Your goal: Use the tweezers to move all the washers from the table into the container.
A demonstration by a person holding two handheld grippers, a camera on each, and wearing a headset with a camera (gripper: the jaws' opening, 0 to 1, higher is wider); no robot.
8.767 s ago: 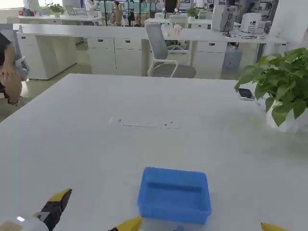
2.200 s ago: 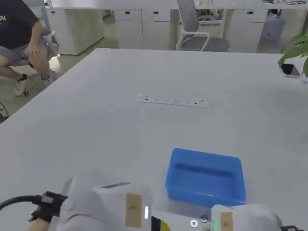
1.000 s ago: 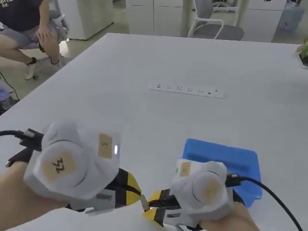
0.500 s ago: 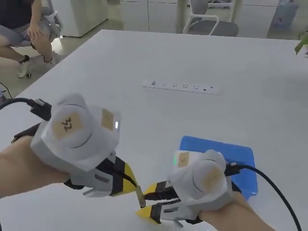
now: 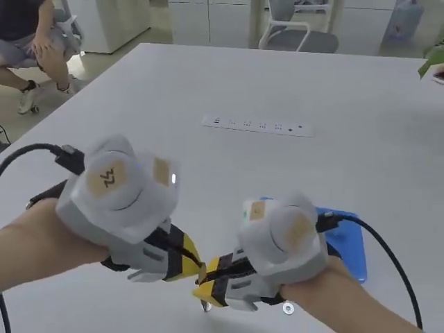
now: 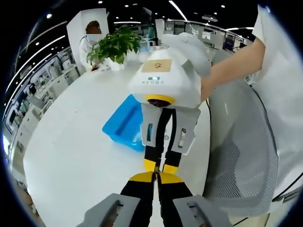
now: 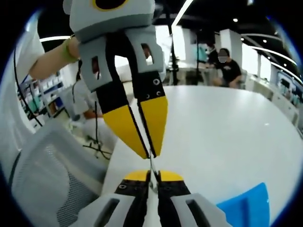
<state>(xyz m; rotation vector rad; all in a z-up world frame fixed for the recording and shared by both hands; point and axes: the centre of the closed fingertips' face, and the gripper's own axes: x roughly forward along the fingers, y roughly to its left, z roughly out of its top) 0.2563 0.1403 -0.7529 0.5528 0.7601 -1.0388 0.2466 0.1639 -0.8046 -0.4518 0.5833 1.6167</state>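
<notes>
My left gripper [image 5: 190,262] and right gripper [image 5: 205,286] meet tip to tip low over the table's near edge. Each has its yellow jaws pressed onto the thin metal tweezers [image 7: 150,163], which run between the two. In the left gripper view my own jaws [image 6: 156,178] touch the right gripper's jaws. Two small washers lie on the table below the hands, one [image 5: 207,306] under the tips and one [image 5: 288,307] further right. The blue container [image 5: 345,234] sits just behind the right gripper, partly hidden by it, and also shows as the blue container [image 6: 122,124].
A white power strip [image 5: 257,126] lies across the middle of the table. A potted plant [image 6: 112,41] stands at the far side. A person sits on a chair [image 5: 35,41] beyond the table's left corner. A mesh chair back [image 6: 236,156] is close behind me.
Both grippers came up into view and closed in on each other until their tips met on the tweezers. Over the last half second they rose slightly, and two washers show beneath them.
</notes>
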